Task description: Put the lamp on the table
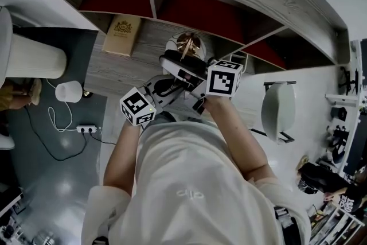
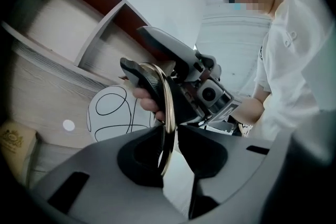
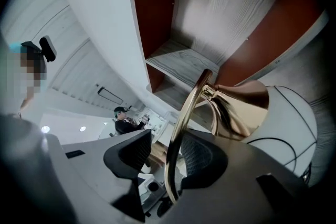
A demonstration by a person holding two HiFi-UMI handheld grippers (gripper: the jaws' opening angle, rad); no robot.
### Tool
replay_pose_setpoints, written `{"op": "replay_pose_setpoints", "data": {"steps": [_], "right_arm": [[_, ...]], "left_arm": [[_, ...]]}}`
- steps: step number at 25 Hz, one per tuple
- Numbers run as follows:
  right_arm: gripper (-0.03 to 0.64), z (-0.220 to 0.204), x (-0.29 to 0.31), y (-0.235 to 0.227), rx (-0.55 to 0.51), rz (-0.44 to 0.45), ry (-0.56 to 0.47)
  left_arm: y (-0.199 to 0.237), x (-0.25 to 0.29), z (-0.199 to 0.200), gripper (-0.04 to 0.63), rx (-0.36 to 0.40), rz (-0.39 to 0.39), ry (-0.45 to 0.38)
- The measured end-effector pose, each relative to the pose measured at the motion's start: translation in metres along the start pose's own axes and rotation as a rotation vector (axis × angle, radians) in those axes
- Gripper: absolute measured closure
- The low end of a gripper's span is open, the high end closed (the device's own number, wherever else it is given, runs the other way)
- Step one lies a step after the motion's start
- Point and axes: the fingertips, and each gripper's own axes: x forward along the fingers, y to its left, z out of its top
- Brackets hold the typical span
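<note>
The left gripper (image 2: pixel 167 138) stands slightly apart, with the gold ring (image 2: pixel 167 105) of the lamp (image 1: pixel 186 46) loose between its pads. The right gripper (image 3: pixel 169 147) gapes wider round the same ring. Just beyond both jaws sits the lamp's white globe (image 2: pixel 113 113), apparently resting on the wooden table (image 1: pixel 112 74). Release looks complete, so draw each gripper straight back along its own jaws, clear of the ring, so nothing hooks it or tips the lamp.

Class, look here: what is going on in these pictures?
A person holds a tool in each hand at a white globe lamp with black lines, which seems to stand on the grey wooden table. The lamp's gold metal hoop runs between the jaws of the left tool and the right tool, but both stand open, not clamping it.
</note>
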Motion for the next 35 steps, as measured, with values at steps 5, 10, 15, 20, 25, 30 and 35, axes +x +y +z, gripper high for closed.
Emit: {"op": "replay_pose_setpoints", "data": {"steps": [5,10,15,20,25,30,35], "right_arm": [[0.423,-0.007,-0.014,0.0,0.002,-0.005,0.005],[0.413,-0.016,-0.032,0.001,-0.017,-0.021,0.024],[0.413,-0.029,-0.049,0.004,-0.034,-0.028,0.038],[0.422,-0.041,-0.065,0.01,-0.079,-0.03,0.045],[0.45,-0.051,-0.08,0.013,-0.138,-0.046,0.06],[0.533,-0.06,-0.089,0.016,-0.199,-0.057,0.078],[0.571,-0.073,-0.095,0.018,-0.357,-0.104,0.139]], "left_arm": [[-0.001,-0.002,-0.002,0.463,-0.023,0.065,-0.002],[-0.001,-0.007,-0.003,0.434,-0.037,0.148,-0.006],[-0.002,-0.01,-0.003,0.405,-0.05,0.227,-0.013],[-0.002,-0.017,-0.004,0.388,-0.068,0.302,-0.024],[-0.009,-0.031,-0.003,0.387,-0.067,0.364,-0.032],[-0.014,-0.055,-0.002,0.393,-0.075,0.473,-0.041],[-0.02,-0.082,0.003,0.487,-0.068,0.572,-0.074]]}}
